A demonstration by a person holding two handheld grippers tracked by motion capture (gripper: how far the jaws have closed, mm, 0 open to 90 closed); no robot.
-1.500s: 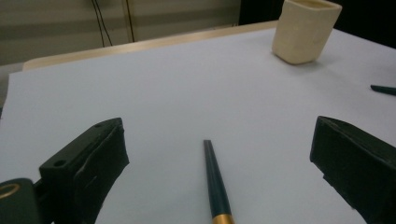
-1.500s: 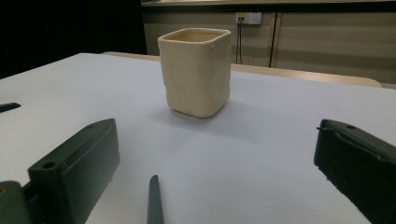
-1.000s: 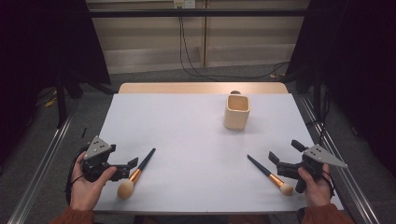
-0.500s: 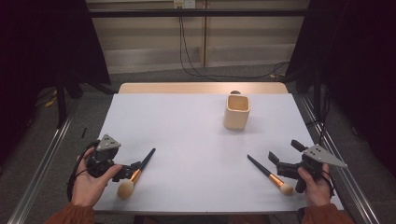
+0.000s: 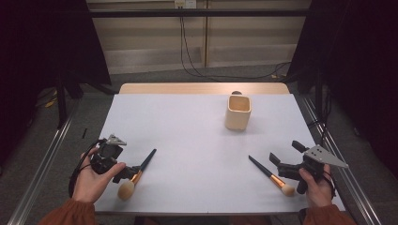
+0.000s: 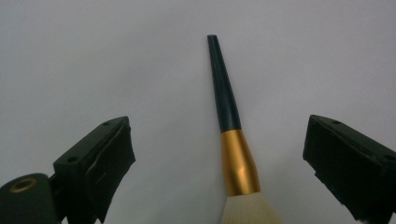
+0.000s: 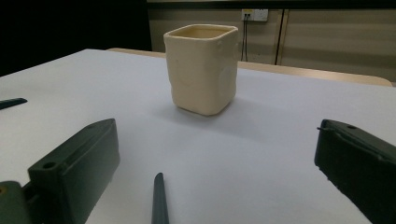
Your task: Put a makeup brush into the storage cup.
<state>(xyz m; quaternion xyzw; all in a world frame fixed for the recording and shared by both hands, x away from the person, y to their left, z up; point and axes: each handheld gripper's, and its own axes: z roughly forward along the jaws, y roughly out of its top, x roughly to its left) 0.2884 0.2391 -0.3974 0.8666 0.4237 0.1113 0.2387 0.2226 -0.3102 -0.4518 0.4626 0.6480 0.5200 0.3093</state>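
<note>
A makeup brush (image 5: 139,171) with a dark handle, gold ferrule and pale bristles lies at the front left of the white table (image 5: 187,122). My left gripper (image 5: 131,172) is lowered over it and stands open. In the left gripper view the brush (image 6: 232,140) lies between the spread jaws of that gripper (image 6: 219,133), untouched. A second brush (image 5: 271,176) lies at the front right. My right gripper (image 5: 284,154) is open beside it. In the right gripper view the handle tip of that brush (image 7: 159,200) pokes up between the jaws of the right gripper (image 7: 217,135).
A cream square cup (image 5: 238,112) stands upright at the back right of the table; the right gripper view has the cup (image 7: 203,70) straight ahead. The other brush's tip (image 7: 11,102) shows at the far left there. Metal rails run along both table sides.
My left gripper has turned and dropped toward its brush, so its jaws now straddle the ferrule. The right gripper and both brushes have stayed put.
</note>
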